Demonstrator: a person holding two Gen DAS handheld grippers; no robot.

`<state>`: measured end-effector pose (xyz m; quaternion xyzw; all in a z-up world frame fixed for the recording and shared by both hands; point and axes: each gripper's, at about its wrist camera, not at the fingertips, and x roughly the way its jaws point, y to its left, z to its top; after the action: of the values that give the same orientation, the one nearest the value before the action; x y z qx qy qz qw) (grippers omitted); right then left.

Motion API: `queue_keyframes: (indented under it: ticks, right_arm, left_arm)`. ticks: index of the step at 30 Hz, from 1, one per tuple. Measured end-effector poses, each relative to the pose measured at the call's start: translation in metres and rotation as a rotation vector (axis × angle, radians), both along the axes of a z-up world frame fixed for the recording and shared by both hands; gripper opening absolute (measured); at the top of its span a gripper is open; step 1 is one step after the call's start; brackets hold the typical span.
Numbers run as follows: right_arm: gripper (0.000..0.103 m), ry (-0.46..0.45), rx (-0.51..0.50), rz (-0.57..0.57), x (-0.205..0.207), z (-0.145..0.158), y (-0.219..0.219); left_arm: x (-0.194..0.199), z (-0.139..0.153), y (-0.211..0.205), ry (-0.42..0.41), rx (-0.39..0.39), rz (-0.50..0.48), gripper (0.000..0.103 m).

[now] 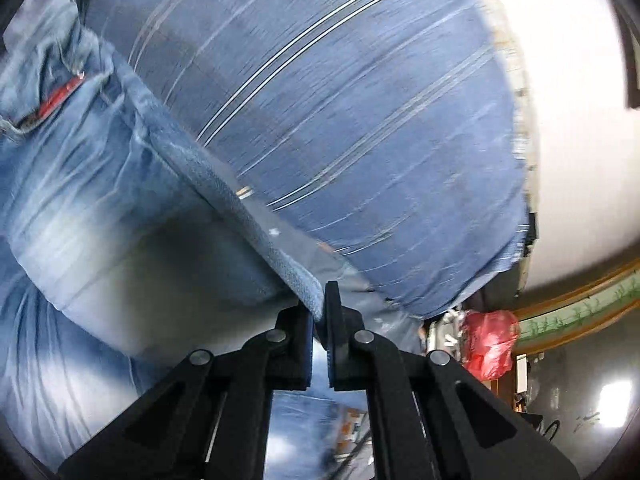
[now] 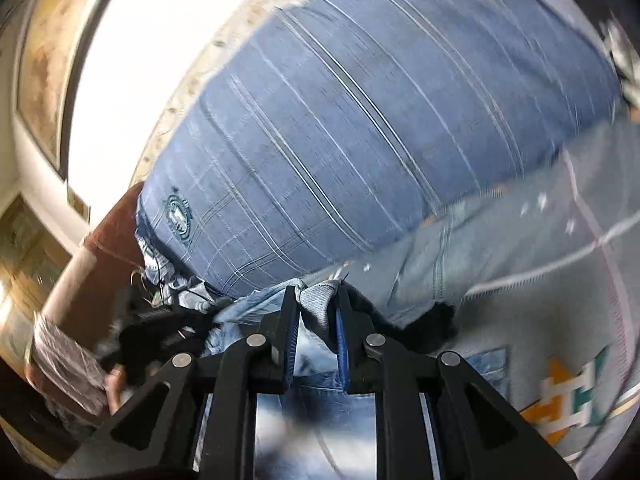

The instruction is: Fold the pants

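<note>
Left gripper (image 1: 319, 312) clamped on jeans (image 1: 100, 184) hem; right gripper (image 2: 317, 300) pinching bunched denim, seemingly; striped sheet (image 1: 340, 100) beyond both.

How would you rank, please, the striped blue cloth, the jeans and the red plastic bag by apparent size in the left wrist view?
1. Striped blue cloth.
2. Jeans, magnified by nearness.
3. Red plastic bag, far smaller.

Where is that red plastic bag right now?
The red plastic bag shows only in the left wrist view, low on the right, just past the edge of the blue striped bedsheet and right of the left gripper.
</note>
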<state>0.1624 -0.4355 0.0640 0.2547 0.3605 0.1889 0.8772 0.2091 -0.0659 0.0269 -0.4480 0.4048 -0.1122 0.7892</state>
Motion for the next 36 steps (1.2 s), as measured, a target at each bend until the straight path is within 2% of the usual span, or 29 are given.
queue_keyframes:
  ticks: [3, 5, 7, 10, 11, 12, 13, 15, 17, 20, 25, 26, 29, 30, 31, 32, 34, 36]
  right_arm:
    - [0.015, 0.018, 0.002, 0.003, -0.026, -0.001, -0.007]
    - [0.016, 0.091, 0.018, -0.013, -0.049, -0.020, -0.016]
    - [0.016, 0.186, 0.012, -0.032, -0.077, -0.052, -0.016]
    - [0.025, 0.323, -0.004, -0.064, -0.109, -0.097, -0.011]
    - [0.037, 0.354, 0.001, -0.072, -0.117, -0.108, -0.012]
    - [0.043, 0.377, 0.016, -0.085, -0.124, -0.116, -0.012]
    - [0.051, 0.385, 0.040, -0.110, -0.131, -0.121, -0.016]
    - [0.053, 0.372, 0.070, -0.152, -0.135, -0.121, -0.023]
    - [0.061, 0.355, 0.069, -0.196, -0.129, -0.115, -0.032]
    - [0.063, 0.364, 0.050, -0.230, -0.101, -0.113, -0.040]
    - [0.063, 0.345, 0.047, -0.176, -0.076, -0.121, -0.034]
    - [0.062, 0.343, 0.033, -0.166, -0.076, -0.125, -0.031]
    - [0.053, 0.335, 0.096, -0.122, -0.069, -0.128, -0.026]
    - [0.048, 0.330, 0.069, -0.110, -0.066, -0.125, -0.022]
    - [0.021, 0.338, 0.010, -0.104, -0.063, -0.124, -0.016]
    - [0.014, 0.349, -0.010, -0.093, -0.061, -0.124, -0.013]
    - [0.012, 0.368, -0.005, -0.097, -0.056, -0.118, -0.012]
    - [0.011, 0.313, -0.011, -0.112, -0.052, -0.094, -0.016]
  left_arm:
    - [-0.046, 0.010, -0.011, -0.030, 0.049, 0.010, 0.005]
    - [-0.076, -0.002, -0.017, -0.034, 0.070, -0.003, 0.005]
    - [-0.102, -0.026, -0.020, -0.002, 0.083, -0.009, 0.005]
    - [-0.133, -0.065, -0.016, 0.050, 0.122, -0.005, 0.005]
    - [-0.141, -0.077, -0.014, 0.081, 0.126, -0.003, 0.005]
    - [-0.144, -0.089, -0.012, 0.120, 0.119, -0.006, 0.005]
    - [-0.151, -0.096, -0.012, 0.142, 0.114, -0.012, 0.005]
    - [-0.160, -0.098, -0.014, 0.142, 0.133, -0.013, 0.005]
    - [-0.159, -0.096, -0.015, 0.125, 0.154, -0.012, 0.005]
    - [-0.162, -0.093, -0.016, 0.114, 0.169, -0.009, 0.005]
    - [-0.164, -0.099, -0.029, 0.110, 0.213, -0.006, 0.005]
    - [-0.162, -0.099, -0.033, 0.104, 0.220, -0.007, 0.005]
    - [-0.164, -0.098, -0.033, 0.080, 0.214, -0.015, 0.005]
    - [-0.165, -0.097, -0.033, 0.073, 0.213, -0.020, 0.005]
    - [-0.165, -0.096, -0.034, 0.059, 0.209, -0.028, 0.005]
    - [-0.166, -0.093, -0.035, 0.045, 0.205, -0.036, 0.005]
    - [-0.168, -0.086, -0.035, 0.021, 0.180, -0.050, 0.005]
    - [-0.171, -0.068, -0.035, -0.020, 0.144, -0.037, 0.005]
